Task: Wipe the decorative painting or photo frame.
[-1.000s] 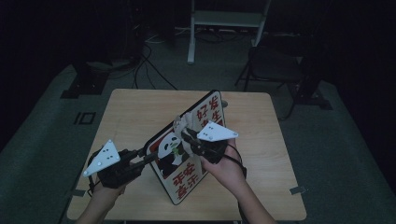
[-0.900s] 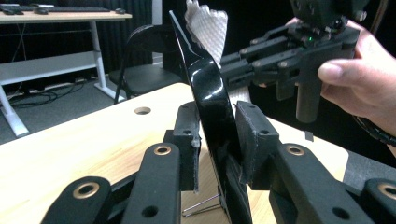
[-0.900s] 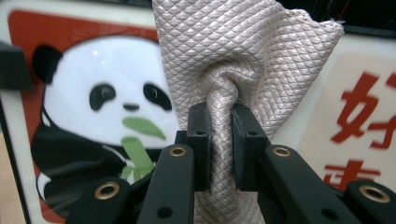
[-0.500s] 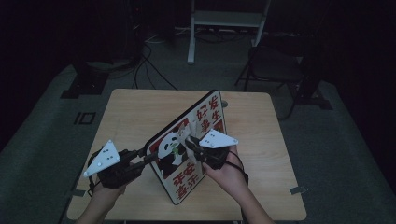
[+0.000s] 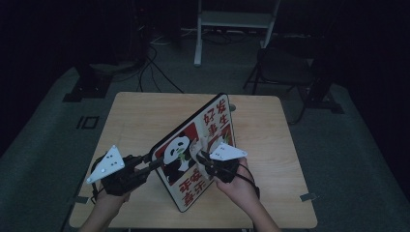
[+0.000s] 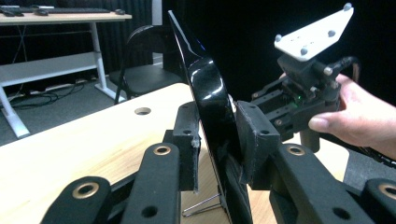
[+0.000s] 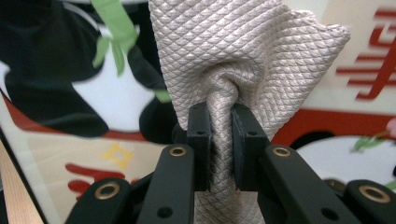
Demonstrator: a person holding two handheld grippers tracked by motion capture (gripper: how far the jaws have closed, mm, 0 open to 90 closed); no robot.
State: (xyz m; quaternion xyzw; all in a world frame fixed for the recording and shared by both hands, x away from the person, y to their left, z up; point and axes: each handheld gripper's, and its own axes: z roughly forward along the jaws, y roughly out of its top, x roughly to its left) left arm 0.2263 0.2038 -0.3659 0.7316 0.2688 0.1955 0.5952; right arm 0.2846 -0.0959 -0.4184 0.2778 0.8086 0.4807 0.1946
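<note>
Left gripper (image 6: 217, 144) clamps the glossy panda picture board's (image 5: 203, 145) edge — right gripper (image 7: 219, 140) pinches a beige quilted cloth (image 7: 243, 56), its lower end cut off at 6 o'clock.

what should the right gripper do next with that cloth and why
Probably stroke the cloth a little way across the panda picture board. The right gripper is shut on the bunched cloth, right at the glossy front, while the left gripper clamps the board's edge and holds it upright, so it looks braced for wiping.

Panda board (image 5: 200, 152): "好柿发生"
</note>
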